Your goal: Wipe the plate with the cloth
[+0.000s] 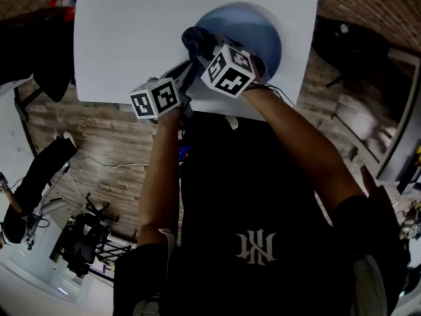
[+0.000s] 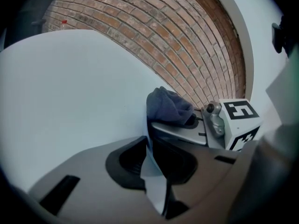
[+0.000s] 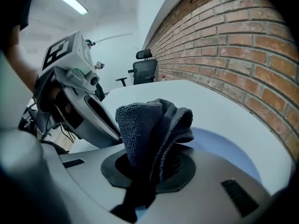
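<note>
The white table [image 1: 118,45] is carrying everything, and the blue plate [image 1: 253,28] is sitting on it toward its far right part, near the edge where the person is standing.

The left gripper [image 2: 152,169] is reaching in at the plate's near-left rim. Its jaws are standing only a little apart and are clamping a thin pale slice of that rim between them, steadying the plate.

The right gripper [image 3: 149,164] is hanging over the plate's near side, just beside the left one. Its jaws are closing tightly on a bunched dark blue-grey cloth [image 3: 149,120], which is sticking out past the tips above the plate's left part. Whether the cloth is actually touching the plate's surface is not clear from any view.

The risks are looking like these:
- The plate is being held by a narrow bite on a smooth rim, so a hard sideways stroke could be twisting it out of the jaws or tipping it up.
- The cloth is bunched into a lump, so it could be wiping only a small patch, or slipping loose if it drags.
- The two grippers are working almost against each other at the plate's rim and could be knocking together.

As for writing, the person's black shirt [image 1: 263,196] is showing a pale monogram that cannot be read as words, and the marker cubes [image 1: 228,71] are bearing only black-and-white square patterns.
</note>
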